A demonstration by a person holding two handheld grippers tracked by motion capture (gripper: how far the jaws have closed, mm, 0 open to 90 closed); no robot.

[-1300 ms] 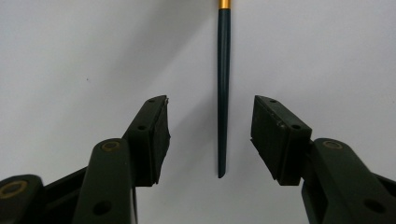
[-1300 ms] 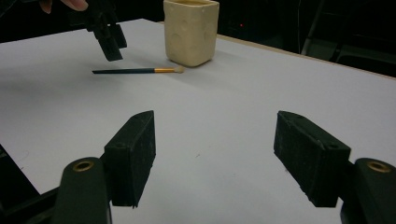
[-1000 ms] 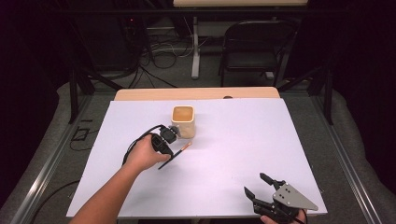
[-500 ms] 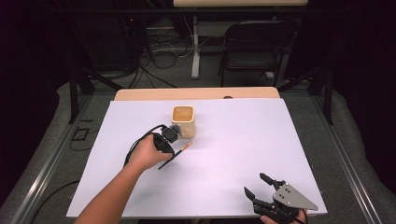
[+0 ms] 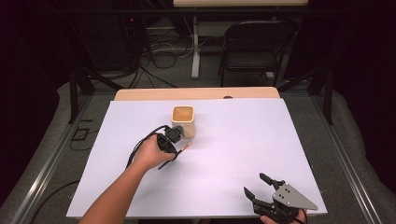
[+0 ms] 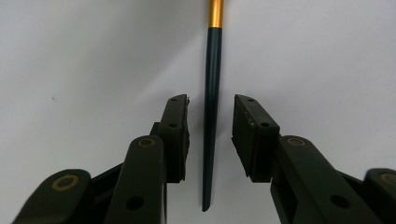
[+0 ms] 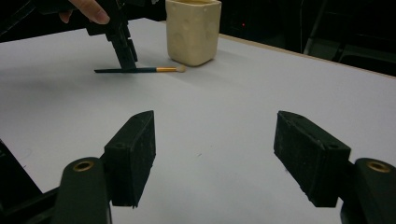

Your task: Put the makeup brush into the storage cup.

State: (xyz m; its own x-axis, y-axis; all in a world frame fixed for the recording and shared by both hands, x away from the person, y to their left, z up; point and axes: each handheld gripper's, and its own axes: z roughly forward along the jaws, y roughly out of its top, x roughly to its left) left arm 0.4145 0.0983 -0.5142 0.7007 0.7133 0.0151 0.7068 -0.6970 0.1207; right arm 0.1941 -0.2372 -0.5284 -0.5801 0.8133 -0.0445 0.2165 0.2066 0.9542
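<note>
when i look down from the high view, my left gripper [image 5: 176, 143] stands a little left of the middle of the frame, lowered over a thin brush [image 5: 183, 149] that lies flat on the white table [image 5: 233, 140]. the brush points with its light tip up and to the right, toward the cream cup [image 5: 183, 120], which is just beside it. my right gripper [image 5: 261, 189] rests well apart, in the lower right corner, so the left hand is clearly the nearer one for the pick.

as the left gripper view shows it, the dark handle of the brush [image 6: 210, 116] runs almost straight up the frame, from the bottom centre to the top, where a gold band begins. it passes between my two jaws and its long axis goes along them, not across. the jaws have just been closing around it, but a gap is visible on both sides, so the pads [image 6: 177, 135] do not press on it yet; the gripper is not gripping.

from the right gripper view, my own two jaws [image 7: 224, 158] stand wide apart at the bottom with nothing between them. in the upper left, the left gripper [image 7: 122, 51] comes down on the brush [image 7: 140, 70], which lies level across the frame: dark slim handle at left, gold band, then pale bristles near the cup [image 7: 193, 30].
</note>
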